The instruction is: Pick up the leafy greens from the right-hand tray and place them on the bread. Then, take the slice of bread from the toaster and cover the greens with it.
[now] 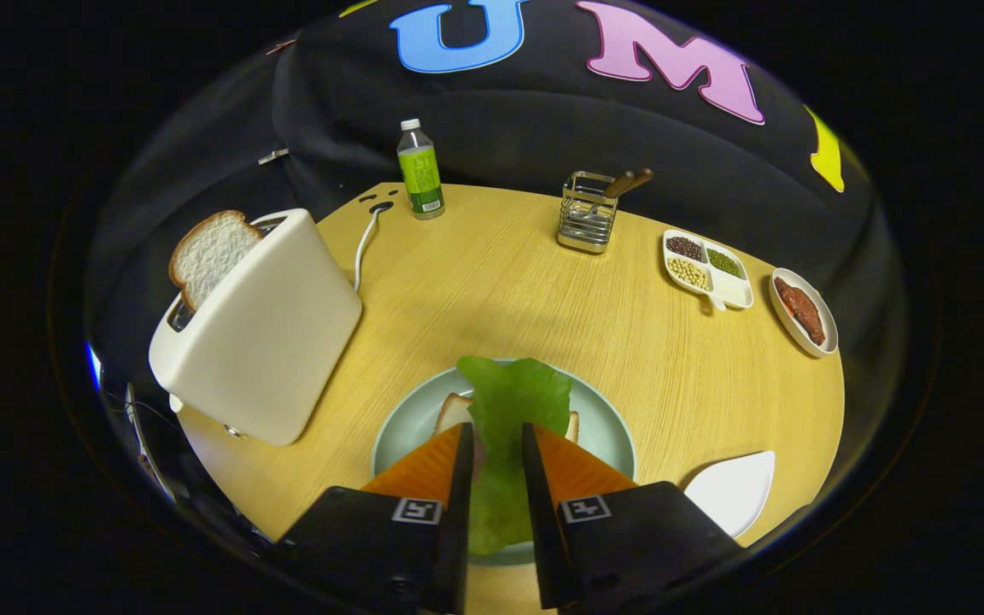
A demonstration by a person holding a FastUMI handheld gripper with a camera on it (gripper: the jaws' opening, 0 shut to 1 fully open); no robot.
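— So where does the tool (pixel 496 448) sit?

— Low over the round pale green plate (pixel 603 427) at the near edge of the round wooden surface (pixel 492 282), pointing forward and tilted down. Its two fingers (pixel 432 470) stand a little apart with the flat green leafy piece (pixel 513 401) between them; the leaf runs back under them and forward past their tips.

— Are they pinching it?

— I cannot tell. The leaf fills the gap, but whether both fingers press on it is not clear.

— And the bread?

— One pale slice of bread (pixel 455 412) lies on the plate under the leaf, its corners showing on either side. Another white slice with a brown crust (pixel 210 254) stands up out of the slot of the cream-coloured toaster (pixel 270 333) at the left edge of the surface.

— The tray?

— A white leaf-shaped tray (pixel 735 491) sits at the near right edge, just beside the plate, apart from the fingers.
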